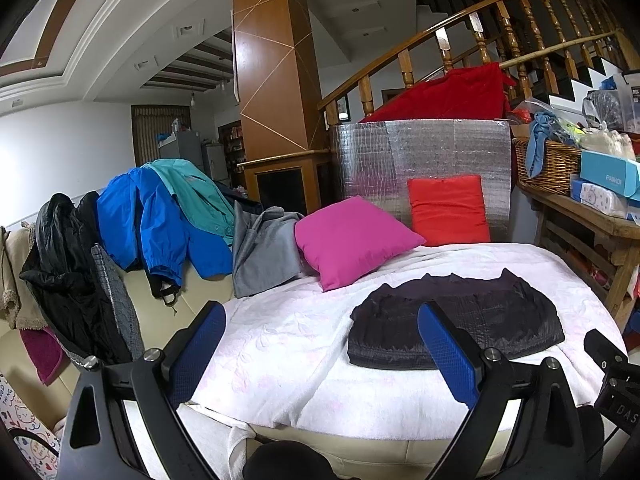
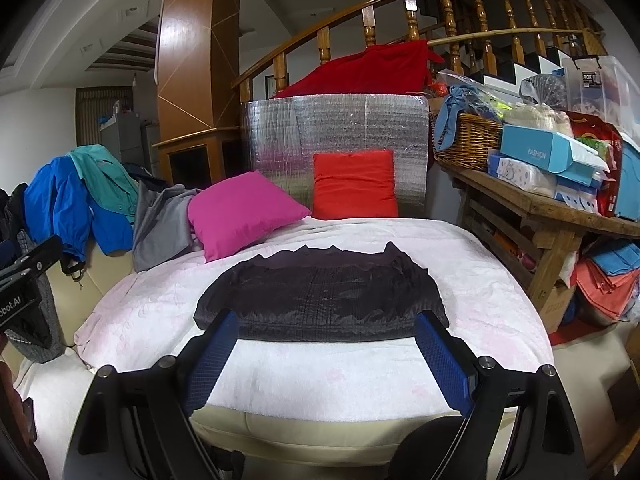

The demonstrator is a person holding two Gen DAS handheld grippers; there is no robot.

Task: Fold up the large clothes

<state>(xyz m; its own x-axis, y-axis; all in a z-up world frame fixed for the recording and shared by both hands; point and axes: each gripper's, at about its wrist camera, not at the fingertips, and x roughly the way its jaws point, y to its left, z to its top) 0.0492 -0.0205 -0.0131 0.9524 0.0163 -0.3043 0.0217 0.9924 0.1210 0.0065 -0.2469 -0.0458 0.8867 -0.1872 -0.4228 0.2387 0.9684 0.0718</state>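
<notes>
A dark quilted jacket [image 1: 456,320] lies folded into a compact rectangle on the white blanket [image 1: 280,344]; it also shows in the right wrist view [image 2: 320,296]. My left gripper [image 1: 322,312] is open and empty, held above the blanket to the jacket's left, its right finger overlapping the jacket in view. My right gripper [image 2: 324,320] is open and empty, held just in front of the jacket's near edge. More clothes hang over the sofa back at left: a black jacket [image 1: 64,264], a blue jacket [image 1: 148,220], a teal jacket [image 1: 196,196] and a grey garment [image 1: 264,248].
A pink pillow [image 1: 352,240] and a red pillow [image 1: 448,208] lean at the back against a silver foil panel [image 1: 420,152]. A wooden table [image 2: 552,208] at right carries a wicker basket [image 2: 468,140] and boxes. A wooden stair railing [image 1: 500,32] runs behind.
</notes>
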